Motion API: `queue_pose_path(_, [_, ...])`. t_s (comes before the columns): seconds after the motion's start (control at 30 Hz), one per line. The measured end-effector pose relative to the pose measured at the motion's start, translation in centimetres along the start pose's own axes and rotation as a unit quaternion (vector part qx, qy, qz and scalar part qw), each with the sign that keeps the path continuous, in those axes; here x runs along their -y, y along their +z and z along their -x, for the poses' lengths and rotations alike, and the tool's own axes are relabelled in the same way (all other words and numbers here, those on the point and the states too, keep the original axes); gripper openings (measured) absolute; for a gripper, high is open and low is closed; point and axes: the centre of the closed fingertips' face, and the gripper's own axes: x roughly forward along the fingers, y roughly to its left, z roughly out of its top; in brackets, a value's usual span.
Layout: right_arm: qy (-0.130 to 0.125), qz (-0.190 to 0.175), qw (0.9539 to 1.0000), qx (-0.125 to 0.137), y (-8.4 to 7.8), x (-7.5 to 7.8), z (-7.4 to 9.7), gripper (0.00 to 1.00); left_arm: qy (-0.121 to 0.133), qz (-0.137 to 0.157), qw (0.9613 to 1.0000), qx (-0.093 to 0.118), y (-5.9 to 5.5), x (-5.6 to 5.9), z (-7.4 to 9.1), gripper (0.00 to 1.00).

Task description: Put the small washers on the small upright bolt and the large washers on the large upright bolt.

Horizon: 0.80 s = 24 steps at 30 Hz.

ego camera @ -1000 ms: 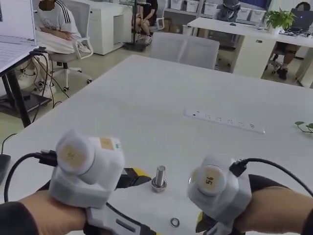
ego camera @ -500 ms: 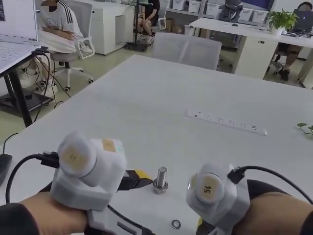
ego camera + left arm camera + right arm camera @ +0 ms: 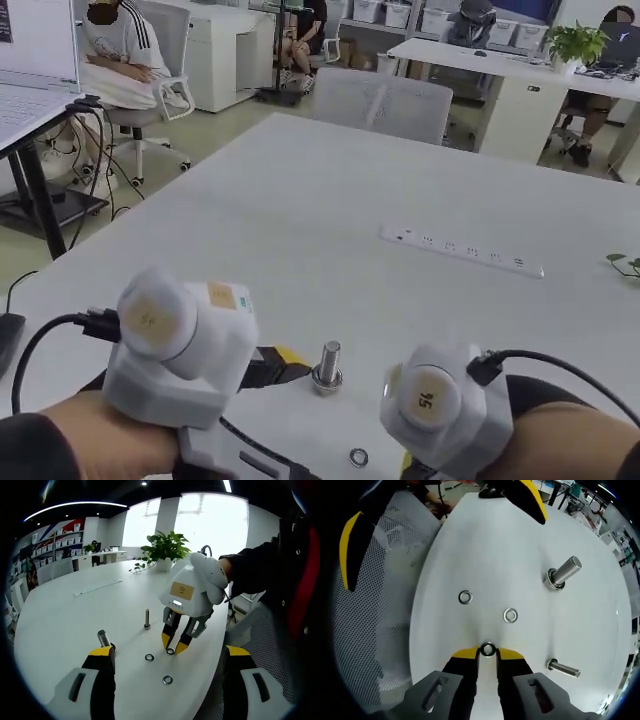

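In the right gripper view, the right tongs (image 3: 488, 653) at bottom centre pinch a washer (image 3: 488, 649) against the white worktop (image 3: 485, 555), with a second washer (image 3: 510, 615) and a third washer (image 3: 465, 597) just above, the large bolt (image 3: 563, 572) at upper right, the small bolt (image 3: 564, 669) at lower right, and the left tongs (image 3: 168, 652) spread wide and empty.

Two upright bolts, a large bolt (image 3: 563, 572) and a small bolt (image 3: 564, 668), plus three loose washers (image 3: 465, 597) (image 3: 510, 615) (image 3: 488, 649).
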Motion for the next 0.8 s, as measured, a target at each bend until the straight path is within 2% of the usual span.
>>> queue_pose_path(0.33, [0.011, -0.010, 0.9999, 0.000, -0.03, 0.06, -0.02, 0.13, 0.001, 0.000, 1.0000, 0.000, -0.02, 0.00, -0.02, 0.89])
queue_pose_path(0.53, [0.006, -0.003, 1.0000, -0.005, -0.15, 0.55, -0.01, 0.13, 0.002, 0.000, 1.0000, -0.002, -0.07, -0.07, -0.06, 0.89])
queue_pose_path(0.8, [0.011, -0.008, 0.9999, -0.005, -0.27, 0.56, 0.08, 0.13, 0.001, 0.000, 1.0000, -0.004, -0.23, -0.07, -0.06, 0.89])
